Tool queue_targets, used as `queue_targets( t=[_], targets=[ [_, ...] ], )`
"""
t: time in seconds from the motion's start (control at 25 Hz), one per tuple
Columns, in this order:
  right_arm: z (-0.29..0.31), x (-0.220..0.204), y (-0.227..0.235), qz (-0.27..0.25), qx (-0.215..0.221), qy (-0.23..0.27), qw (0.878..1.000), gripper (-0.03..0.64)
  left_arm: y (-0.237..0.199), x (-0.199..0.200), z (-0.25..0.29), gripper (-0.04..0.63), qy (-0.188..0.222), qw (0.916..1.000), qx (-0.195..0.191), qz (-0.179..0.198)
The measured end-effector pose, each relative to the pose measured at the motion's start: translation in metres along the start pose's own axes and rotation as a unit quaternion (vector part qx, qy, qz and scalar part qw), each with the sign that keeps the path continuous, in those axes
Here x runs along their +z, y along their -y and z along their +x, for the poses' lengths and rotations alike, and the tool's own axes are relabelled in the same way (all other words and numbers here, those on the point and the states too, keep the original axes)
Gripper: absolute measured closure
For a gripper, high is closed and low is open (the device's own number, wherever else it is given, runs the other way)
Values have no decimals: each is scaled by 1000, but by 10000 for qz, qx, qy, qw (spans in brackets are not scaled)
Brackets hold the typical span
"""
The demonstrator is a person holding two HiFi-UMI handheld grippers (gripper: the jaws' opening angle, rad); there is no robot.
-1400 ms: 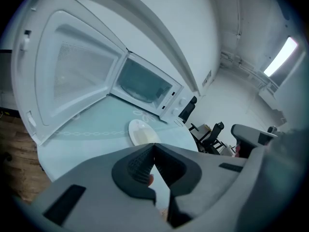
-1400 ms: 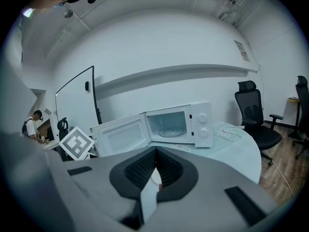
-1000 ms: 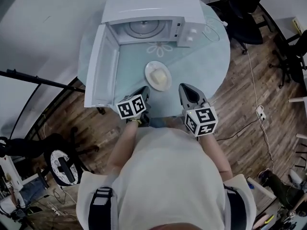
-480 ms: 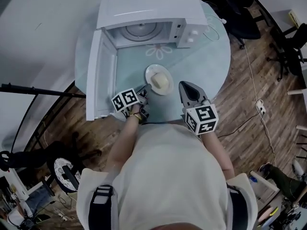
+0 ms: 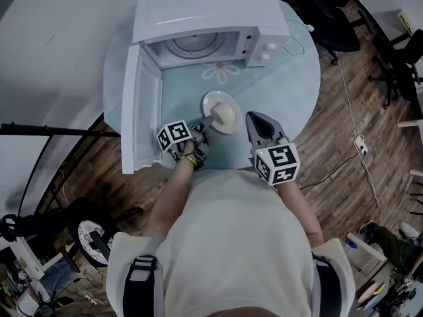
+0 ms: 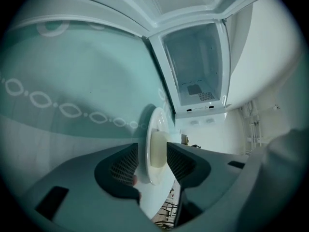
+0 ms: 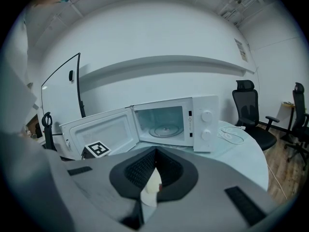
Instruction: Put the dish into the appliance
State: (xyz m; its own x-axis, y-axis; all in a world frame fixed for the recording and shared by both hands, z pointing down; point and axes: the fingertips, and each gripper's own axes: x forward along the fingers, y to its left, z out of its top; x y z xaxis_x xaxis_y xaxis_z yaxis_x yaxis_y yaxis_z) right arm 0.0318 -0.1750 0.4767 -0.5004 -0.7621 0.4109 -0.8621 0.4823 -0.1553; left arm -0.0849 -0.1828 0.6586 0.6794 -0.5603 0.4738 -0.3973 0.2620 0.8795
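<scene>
Head view, from the nearest thing outward: the person's pale shirt [image 5: 231,243] fills the lower middle, and both arms reach forward over the near edge of the round glass bench [image 5: 291,78]. The left gripper [image 5: 206,121] lies rolled onto its side at the near left rim of the dish [image 5: 213,102]. The dish is a white plate lying flat on the bench with a pale block [image 5: 225,115] of food on it. In the left gripper view its fingers [image 6: 120,164] are spread wide and have just been opening. The plate's rim and the block stand between them, and a gap shows between the plate and the finger on its underside, so nothing is pinched.

The right gripper [image 5: 254,117] is held just beside the dish's right rim. In the right gripper view its fingers [image 7: 140,170] are pressed together at the tips and hold nothing. A pale sliver shows through the slot beneath them, too little to name.

Beyond the dish a flower pattern [image 5: 223,70] marks the bench. Behind it stands the white microwave [image 5: 205,12], its door [image 5: 142,111] swung wide open to the left and its glass turntable [image 5: 198,43] in plain sight. A white cable [image 5: 297,45] lies on the bench to its right. Farthest off, black office chairs [image 5: 337,12] stand on the wooden floor [image 5: 344,144].
</scene>
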Motion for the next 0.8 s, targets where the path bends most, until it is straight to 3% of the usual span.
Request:
queue_targets(
  t=[0.56,0.68,0.8],
  targets=[
    [2,-2,7,63,-124,-32,9999,612,1,-2,15,438,-261,9995,31,-179],
    [3,-2,7,66,-132,-30,9999,612,-9,-2,13,550,-236,9992,287,-162],
    [2,-3,7,60,-128,-29,9999,612,-11,-3,14,561,-258,9990,329,-126]
  ],
)
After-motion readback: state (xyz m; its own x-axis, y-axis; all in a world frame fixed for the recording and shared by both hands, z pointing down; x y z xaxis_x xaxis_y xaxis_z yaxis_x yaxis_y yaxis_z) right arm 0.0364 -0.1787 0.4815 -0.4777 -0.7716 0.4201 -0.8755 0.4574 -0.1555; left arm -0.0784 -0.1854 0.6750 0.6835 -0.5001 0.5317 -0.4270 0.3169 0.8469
